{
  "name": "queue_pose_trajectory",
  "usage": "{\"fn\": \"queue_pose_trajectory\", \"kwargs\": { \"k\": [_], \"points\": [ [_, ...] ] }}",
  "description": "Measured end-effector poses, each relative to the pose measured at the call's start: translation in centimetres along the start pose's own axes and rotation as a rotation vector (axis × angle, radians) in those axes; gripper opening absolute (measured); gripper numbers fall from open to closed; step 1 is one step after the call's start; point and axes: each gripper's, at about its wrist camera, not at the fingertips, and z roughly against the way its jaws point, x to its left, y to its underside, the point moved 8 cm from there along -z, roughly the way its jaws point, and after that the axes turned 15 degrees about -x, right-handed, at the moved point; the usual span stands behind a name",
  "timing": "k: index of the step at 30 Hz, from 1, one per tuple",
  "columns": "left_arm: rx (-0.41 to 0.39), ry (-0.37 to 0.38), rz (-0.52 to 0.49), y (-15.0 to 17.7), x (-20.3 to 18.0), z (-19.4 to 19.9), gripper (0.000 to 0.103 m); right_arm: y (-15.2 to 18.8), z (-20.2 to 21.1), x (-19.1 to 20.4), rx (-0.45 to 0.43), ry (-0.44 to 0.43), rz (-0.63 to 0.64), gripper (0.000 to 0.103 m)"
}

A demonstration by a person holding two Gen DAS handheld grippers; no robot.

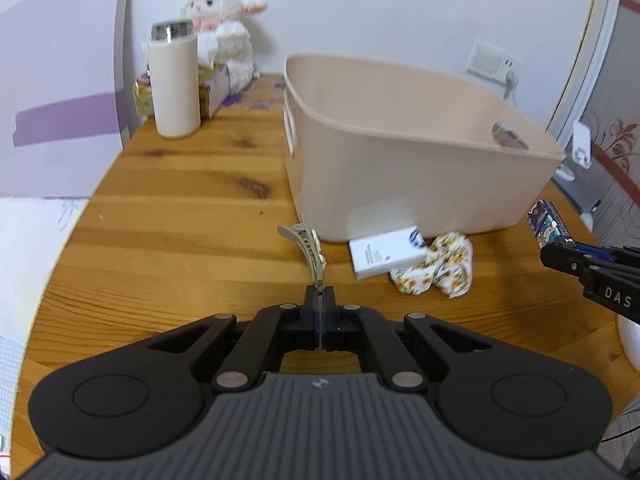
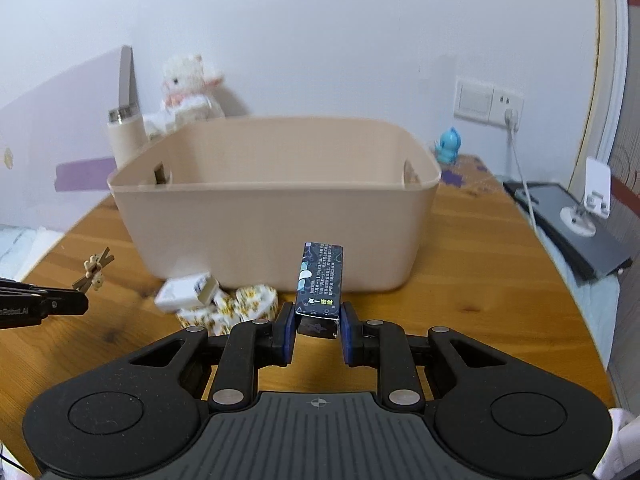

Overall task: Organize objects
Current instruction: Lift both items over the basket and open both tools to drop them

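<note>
Left gripper [image 1: 320, 294], fingers closed on one end of a metal hair clip [image 1: 306, 242], held above the wooden desk [image 1: 180, 216]. Right gripper [image 2: 318, 320], fingers closed on the near end of a small dark box [image 2: 320, 276], in front of the beige basket [image 2: 276, 208]. A white box [image 2: 184, 290] and a floral cloth [image 2: 244, 304] lie touching at the basket's near wall.

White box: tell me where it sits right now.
The white box lies on the wooden table just in front of the beige bin, touching the floral cloth on its right, between both claws.
</note>
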Motion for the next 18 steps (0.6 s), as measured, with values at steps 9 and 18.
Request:
{"fn": "queue_pose_trajectory", "kwargs": {
  "k": [9,18],
  "points": [
    [-0.18,0.017,-0.032,-6.0,-0.7,4.6,0.002,-5.6,2.1,0.0,-0.147,-0.016,0.014,0.021],
    [-0.254,0.047,-0.087,-11.4,-3.5,3.3,0.002,-10.2,0.5,-0.3,-0.232,-0.006,0.031,0.021]
  ]
}}
